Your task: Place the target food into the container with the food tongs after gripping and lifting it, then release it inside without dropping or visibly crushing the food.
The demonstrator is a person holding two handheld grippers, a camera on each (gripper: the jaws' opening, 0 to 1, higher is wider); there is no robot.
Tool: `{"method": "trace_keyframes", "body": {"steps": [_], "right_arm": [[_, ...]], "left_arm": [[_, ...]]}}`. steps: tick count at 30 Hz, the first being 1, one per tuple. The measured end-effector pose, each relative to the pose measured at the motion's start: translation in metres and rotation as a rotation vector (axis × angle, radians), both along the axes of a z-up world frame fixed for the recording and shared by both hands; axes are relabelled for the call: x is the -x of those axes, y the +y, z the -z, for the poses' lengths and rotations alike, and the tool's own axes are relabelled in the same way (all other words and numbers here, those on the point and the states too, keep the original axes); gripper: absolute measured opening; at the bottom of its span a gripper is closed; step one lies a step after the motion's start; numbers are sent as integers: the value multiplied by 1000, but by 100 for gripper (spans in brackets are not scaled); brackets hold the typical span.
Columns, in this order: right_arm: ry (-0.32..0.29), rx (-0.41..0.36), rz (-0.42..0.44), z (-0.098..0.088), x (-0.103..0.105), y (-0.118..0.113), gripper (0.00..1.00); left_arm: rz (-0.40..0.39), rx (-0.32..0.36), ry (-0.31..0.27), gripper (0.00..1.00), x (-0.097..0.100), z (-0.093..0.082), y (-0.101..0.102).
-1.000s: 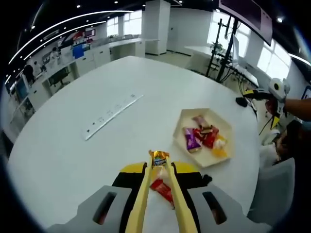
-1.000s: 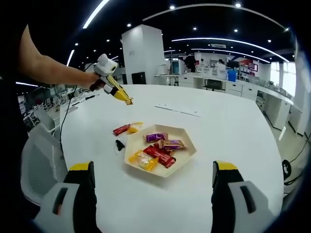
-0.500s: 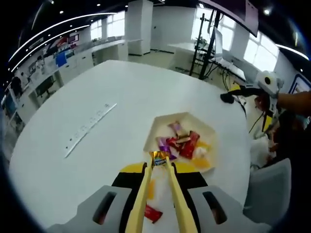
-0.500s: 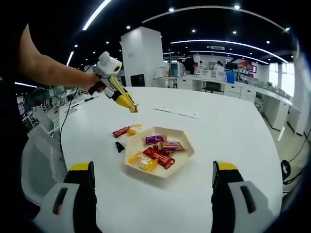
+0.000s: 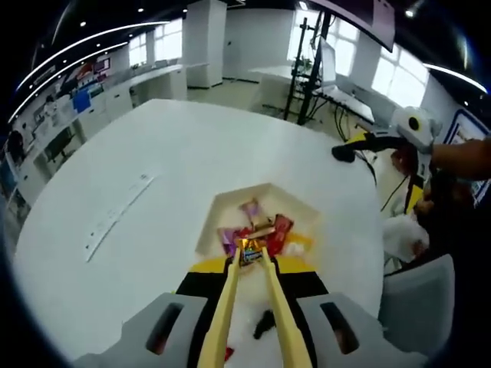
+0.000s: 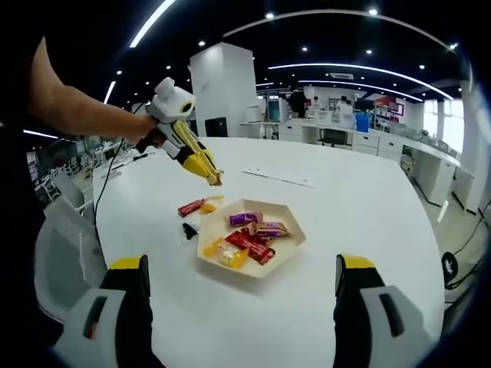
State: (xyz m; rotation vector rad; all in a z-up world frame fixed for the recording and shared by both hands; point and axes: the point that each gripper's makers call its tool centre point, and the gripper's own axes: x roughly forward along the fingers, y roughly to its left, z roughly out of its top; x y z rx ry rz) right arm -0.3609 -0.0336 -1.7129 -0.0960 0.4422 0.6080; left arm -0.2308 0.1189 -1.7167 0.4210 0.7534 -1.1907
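A small wrapped candy [image 5: 250,252], gold at the twisted ends with a blue label, is pinched between the tips of the yellow food tongs [image 5: 247,307], held in the air above the near edge of the cream hexagonal tray [image 5: 217,216]. The left gripper [image 5: 249,337] has its jaws clamped on the tongs' two arms, squeezing them together on the candy. In the right gripper view the tongs hang up and to the left of the tray, clear of it, their tips over the desk [image 6: 368,207] beside it.

The candy looks light, with a slick, crinkly wrapper that could slip from the narrow tips; I judge the body, not the twisted end, is the safer place to hold, with only gentle pressure. Releasing low over the tray should keep it from bouncing out.

In the tray lie other wrapped sweets: purple, red, brown and yellow. Beside it on the desk rest a red candy [image 6: 190,206], a yellow one and a small black object [image 6: 187,229]. The right gripper [image 6: 242,307] hovers with jaws wide apart, empty.
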Motion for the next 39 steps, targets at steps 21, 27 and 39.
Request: {"method": "trace_keyframes", "body": {"steps": [21,27,39], "right_arm": [[3,1,4,1,2,-1,100],[3,0,7,0,3,-3,100],[5,0,9,1,4,-3,100]], "left_arm": [[33,-5,-13,18,8,1,-11],[62,9,-34,22,12,3,-18],[60,43,-63,24,8,0,-10]]}}
